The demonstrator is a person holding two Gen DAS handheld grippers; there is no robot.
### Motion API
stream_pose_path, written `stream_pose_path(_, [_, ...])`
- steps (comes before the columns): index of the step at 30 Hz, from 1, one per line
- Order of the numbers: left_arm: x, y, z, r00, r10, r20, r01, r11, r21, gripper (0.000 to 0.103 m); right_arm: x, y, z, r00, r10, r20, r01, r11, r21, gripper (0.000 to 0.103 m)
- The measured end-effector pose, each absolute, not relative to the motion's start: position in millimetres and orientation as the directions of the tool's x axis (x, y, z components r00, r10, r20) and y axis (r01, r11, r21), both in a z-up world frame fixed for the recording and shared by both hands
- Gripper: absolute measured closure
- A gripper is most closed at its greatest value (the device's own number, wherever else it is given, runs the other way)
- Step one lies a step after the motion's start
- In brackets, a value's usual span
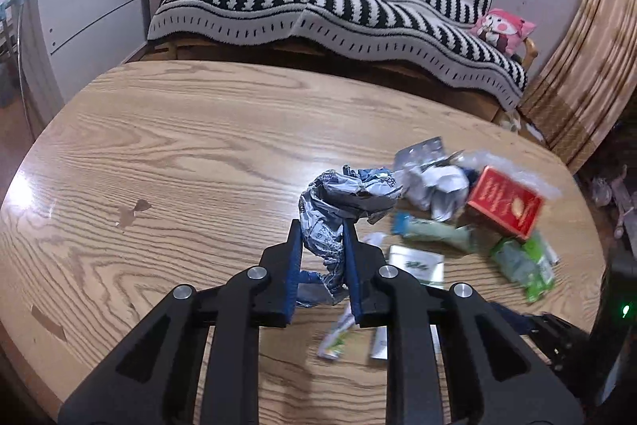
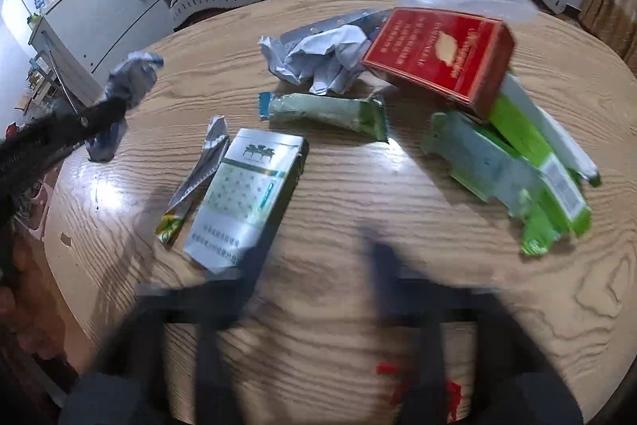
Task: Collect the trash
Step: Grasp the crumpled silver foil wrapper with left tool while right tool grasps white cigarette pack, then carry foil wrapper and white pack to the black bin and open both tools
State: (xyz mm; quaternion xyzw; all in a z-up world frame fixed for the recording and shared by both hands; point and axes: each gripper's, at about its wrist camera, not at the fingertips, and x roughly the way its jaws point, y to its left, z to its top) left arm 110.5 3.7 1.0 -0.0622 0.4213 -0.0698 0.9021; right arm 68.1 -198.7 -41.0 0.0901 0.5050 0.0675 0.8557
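Red box (image 2: 438, 60) beside crumpled paper (image 2: 318, 60)

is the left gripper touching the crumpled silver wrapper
Touching. The left wrist view shows the left gripper with both blue pads pressed against the crumpled silver wrapper, pinched between them and raised off the table.

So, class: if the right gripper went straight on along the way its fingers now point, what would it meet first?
Probably the bare wooden table. The right gripper is open, empty and angled down at a clear patch between the silver-green cigarette pack and the flattened green carton. Motion blur makes depth uncertain.
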Motion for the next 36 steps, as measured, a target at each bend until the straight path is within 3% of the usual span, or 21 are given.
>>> stream_pose_path(9, [101.6, 27.1, 5.0, 0.643, -0.15, -0.751, 0.021, 0.984, -0.179, 0.083, 66.7, -153.5, -37.5, 0.502, 0.186, -0.845, -0.056, 0.982, 0.182, 0.012])
stream_pose_path(16, [110.5, 46.5, -3.8, 0.627, -0.129, -0.768, -0.004, 0.986, -0.169, 0.083, 81.8, -121.5, -61.3, 0.506, 0.076, -0.859, -0.041, 0.997, 0.065, 0.021])
stream_pose_path(17, [111.5, 46.5, -4.2, 0.627, -0.13, -0.768, 0.0, 0.986, -0.166, 0.083, 82.5, -120.3, -62.9, 0.508, 0.07, -0.858, -0.044, 0.997, 0.056, 0.024])
stream_pose_path(19, [112.4, 43.8, -4.9, 0.626, -0.129, -0.769, 0.013, 0.988, -0.156, 0.083, 79.7, -119.2, -61.1, 0.522, 0.051, -0.852, -0.059, 0.998, 0.023, 0.042])
stream_pose_path(22, [110.2, 37.0, -4.7, 0.628, -0.132, -0.767, 0.032, 0.989, -0.144, 0.083, 76.1, -125.2, -60.5, 0.506, 0.085, -0.858, -0.08, 0.995, 0.051, 0.046])
stream_pose_path(29, [102.3, 10.6, 4.6, 0.637, -0.162, -0.754, 0.077, 0.986, -0.147, 0.083, 44.0, -160.2, -32.4, 0.545, 0.152, -0.825, -0.098, 0.988, 0.117, 0.047])
stream_pose_path(36, [84.5, -65.2, 14.4, 0.632, -0.231, -0.74, 0.19, 0.972, -0.14, 0.083, 0.2, -254.1, 1.6, 0.617, 0.107, -0.78, -0.003, 0.991, 0.133, 0.047])
